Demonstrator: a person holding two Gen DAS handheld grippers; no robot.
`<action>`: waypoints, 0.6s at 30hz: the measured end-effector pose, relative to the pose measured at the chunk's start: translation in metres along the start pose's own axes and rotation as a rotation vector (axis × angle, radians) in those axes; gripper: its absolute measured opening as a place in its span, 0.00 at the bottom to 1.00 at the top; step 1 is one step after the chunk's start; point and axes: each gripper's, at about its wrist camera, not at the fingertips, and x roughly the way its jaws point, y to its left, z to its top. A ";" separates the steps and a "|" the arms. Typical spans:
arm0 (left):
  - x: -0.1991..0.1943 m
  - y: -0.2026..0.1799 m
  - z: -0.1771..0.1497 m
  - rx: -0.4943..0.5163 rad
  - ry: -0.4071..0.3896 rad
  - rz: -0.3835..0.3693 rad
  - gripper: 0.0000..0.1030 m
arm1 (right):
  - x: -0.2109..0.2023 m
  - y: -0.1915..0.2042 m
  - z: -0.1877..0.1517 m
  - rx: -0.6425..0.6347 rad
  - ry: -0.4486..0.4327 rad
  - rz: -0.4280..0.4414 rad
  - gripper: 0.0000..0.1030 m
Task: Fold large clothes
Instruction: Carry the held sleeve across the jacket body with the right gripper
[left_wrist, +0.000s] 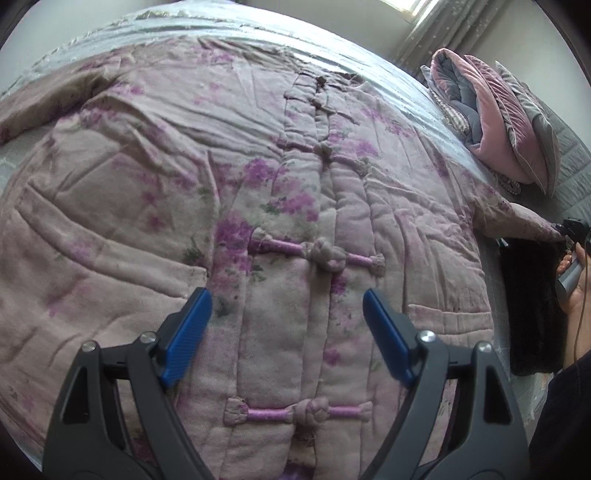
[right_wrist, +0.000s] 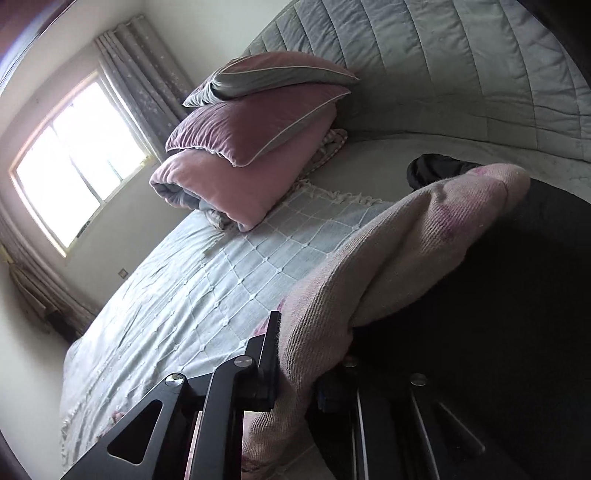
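A large padded jacket (left_wrist: 155, 192), pale pink with purple flowers and knotted cloth buttons (left_wrist: 327, 254) down its front, lies spread flat on the bed. My left gripper (left_wrist: 287, 299) hovers open over the lower button strip, blue pads wide apart with nothing between them. The jacket's right sleeve (left_wrist: 517, 214) stretches out to the right, where my right gripper (left_wrist: 565, 230) grips its cuff. In the right wrist view that gripper (right_wrist: 310, 354) is shut on the sleeve (right_wrist: 406, 251), which drapes up and away from the jaws. Its right finger is lost in shadow.
Pink and grey pillows on a folded quilt (left_wrist: 498, 122) (right_wrist: 258, 147) sit by the padded grey headboard (right_wrist: 443, 55). A black garment (left_wrist: 532, 302) (right_wrist: 498, 295) lies under the sleeve at the bed's right. A light blue bedspread (right_wrist: 203, 288) covers the bed. A hand (left_wrist: 576, 288) holds the right gripper.
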 end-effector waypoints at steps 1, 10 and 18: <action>-0.002 -0.002 0.002 0.025 -0.009 0.006 0.81 | 0.002 -0.003 -0.002 0.001 0.005 -0.015 0.13; 0.000 0.060 0.026 -0.116 0.024 0.035 0.81 | -0.009 -0.020 0.003 0.006 -0.035 -0.048 0.12; -0.003 0.057 0.025 -0.115 0.032 -0.015 0.81 | -0.015 0.009 -0.016 -0.120 -0.027 -0.023 0.12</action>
